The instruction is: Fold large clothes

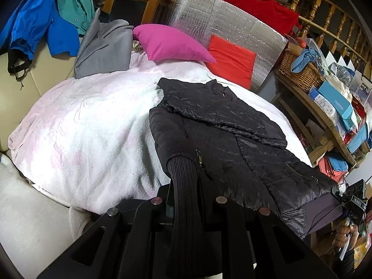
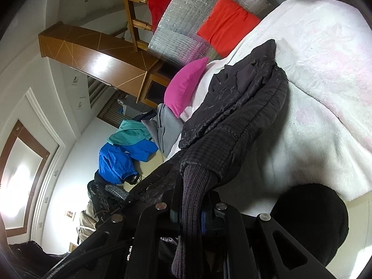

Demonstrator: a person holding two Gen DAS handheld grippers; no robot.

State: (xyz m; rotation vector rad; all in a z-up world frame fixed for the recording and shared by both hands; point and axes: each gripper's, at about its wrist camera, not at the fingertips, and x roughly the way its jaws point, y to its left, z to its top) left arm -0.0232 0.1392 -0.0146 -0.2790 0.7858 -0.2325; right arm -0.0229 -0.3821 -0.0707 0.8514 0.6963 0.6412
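Note:
A black quilted jacket (image 1: 220, 125) lies front-up on a white and pink blanket (image 1: 88, 121), collar toward the pillows. My left gripper (image 1: 188, 197) is shut on the jacket's ribbed knit band (image 1: 186, 181) at the near corner, lifting it off the blanket. At the right edge my right gripper (image 1: 344, 200), held by a hand (image 1: 346, 234), holds the hem's other corner. In the right wrist view, which is rolled sideways, the right gripper (image 2: 195, 200) is shut on a ribbed band (image 2: 195, 181), and the jacket (image 2: 244, 97) bunches beyond it.
A pink pillow (image 1: 172, 44) and an orange pillow (image 1: 230, 60) lean on a silver foil panel (image 1: 220, 16). Grey (image 1: 104, 46), blue (image 1: 34, 28) and teal (image 1: 72, 4) garments lie at the far left. A cluttered wooden shelf with a basket (image 1: 300, 72) stands on the right.

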